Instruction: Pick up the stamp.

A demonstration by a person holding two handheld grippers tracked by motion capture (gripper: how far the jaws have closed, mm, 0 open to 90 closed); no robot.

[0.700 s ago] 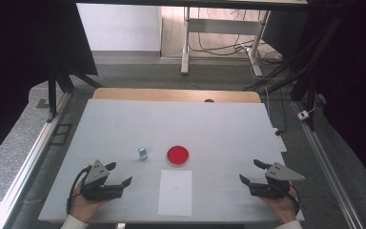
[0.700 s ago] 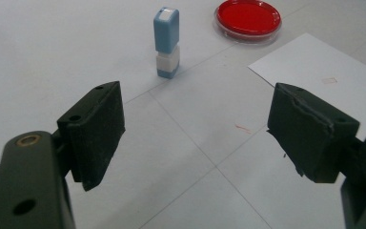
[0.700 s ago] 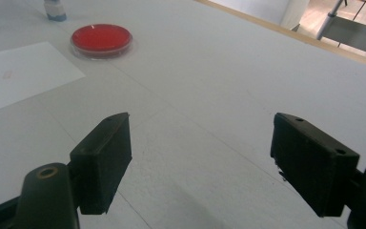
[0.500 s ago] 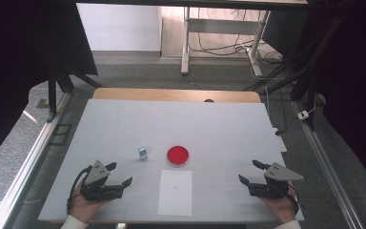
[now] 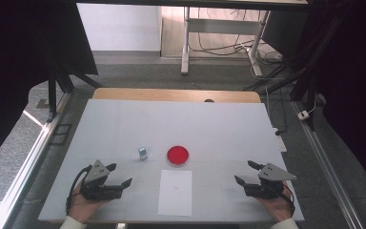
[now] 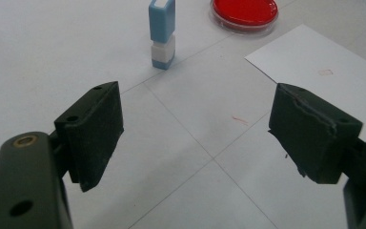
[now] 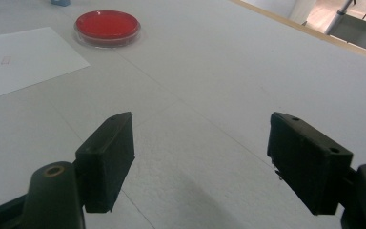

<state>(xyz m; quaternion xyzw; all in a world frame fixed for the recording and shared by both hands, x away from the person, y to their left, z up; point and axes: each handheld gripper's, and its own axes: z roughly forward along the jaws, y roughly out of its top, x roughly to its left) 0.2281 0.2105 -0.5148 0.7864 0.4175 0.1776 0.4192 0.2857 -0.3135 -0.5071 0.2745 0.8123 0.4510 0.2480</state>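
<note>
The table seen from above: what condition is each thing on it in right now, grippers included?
Left gripper: open, holding nothing.
Right gripper: open, holding nothing.
Blue and white stamp: upright, untouched.
Red ink pad dish: flat on the table, untouched.
Sheet of paper: flat, with a faint small mark.

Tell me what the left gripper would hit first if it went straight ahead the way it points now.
Probably nothing soon. The left gripper, jaws open and empty, aims over bare table, with the blue and white stamp left of its line and the red dish right of it. Depth is hard to judge; it may pass between them.
</note>
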